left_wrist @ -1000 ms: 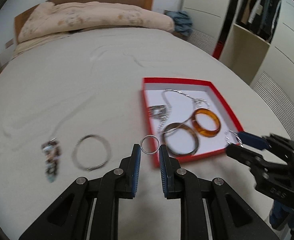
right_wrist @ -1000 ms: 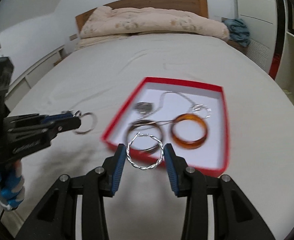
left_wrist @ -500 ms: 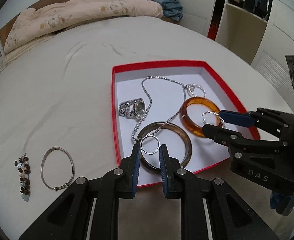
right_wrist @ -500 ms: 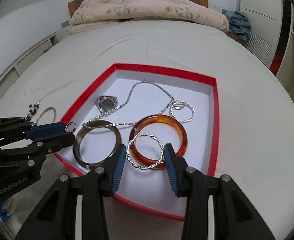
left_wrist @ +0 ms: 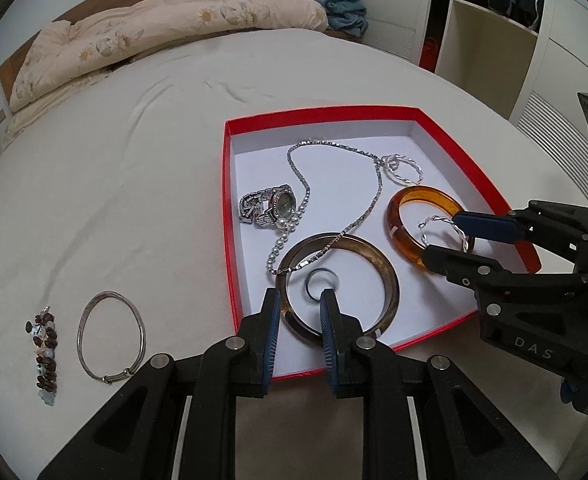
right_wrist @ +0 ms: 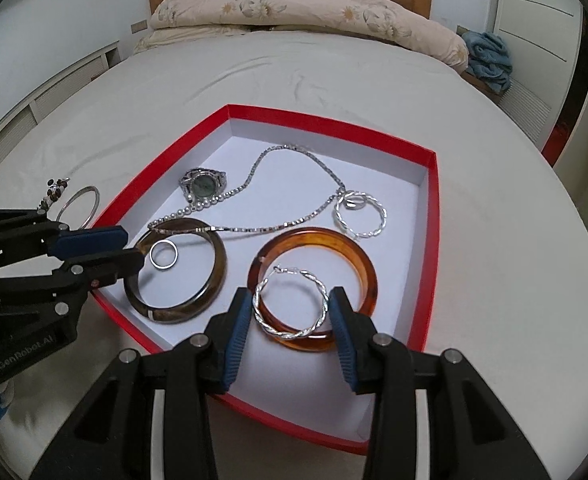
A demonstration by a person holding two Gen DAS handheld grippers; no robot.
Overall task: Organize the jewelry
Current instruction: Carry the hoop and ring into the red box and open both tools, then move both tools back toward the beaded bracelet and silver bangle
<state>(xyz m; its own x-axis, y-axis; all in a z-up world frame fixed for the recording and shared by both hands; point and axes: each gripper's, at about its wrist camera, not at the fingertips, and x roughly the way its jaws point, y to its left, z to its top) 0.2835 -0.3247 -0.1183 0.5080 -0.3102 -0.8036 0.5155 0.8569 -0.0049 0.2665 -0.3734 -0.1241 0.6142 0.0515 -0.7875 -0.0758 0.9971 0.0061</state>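
A red box (left_wrist: pixel 230 216) with a white floor lies on the bed. My left gripper (left_wrist: pixel 298 300) hangs low over its near corner and its jaws are opening. A small silver ring (left_wrist: pixel 306 286) lies free just past the fingertips, inside a brown bangle (left_wrist: pixel 389 280). My right gripper (right_wrist: pixel 292 308) is shut on a twisted silver hoop earring (right_wrist: pixel 290 334), held just above an amber bangle (right_wrist: pixel 357 252). The box also holds a watch (left_wrist: pixel 278 206), a chain necklace (left_wrist: pixel 305 184) and a second twisted hoop (right_wrist: pixel 359 216).
On the sheet left of the box lie a thin silver bangle (left_wrist: pixel 110 340) and a brown bead piece (left_wrist: pixel 46 356). A folded quilt (left_wrist: pixel 154 28) lies at the headboard. White wardrobes (left_wrist: pixel 493 40) stand to the right of the bed.
Both grippers have come in over the box and dropped lower. The left jaws have widened and the small ring has left them; it now rests inside the brown bangle. The right still holds its hoop.
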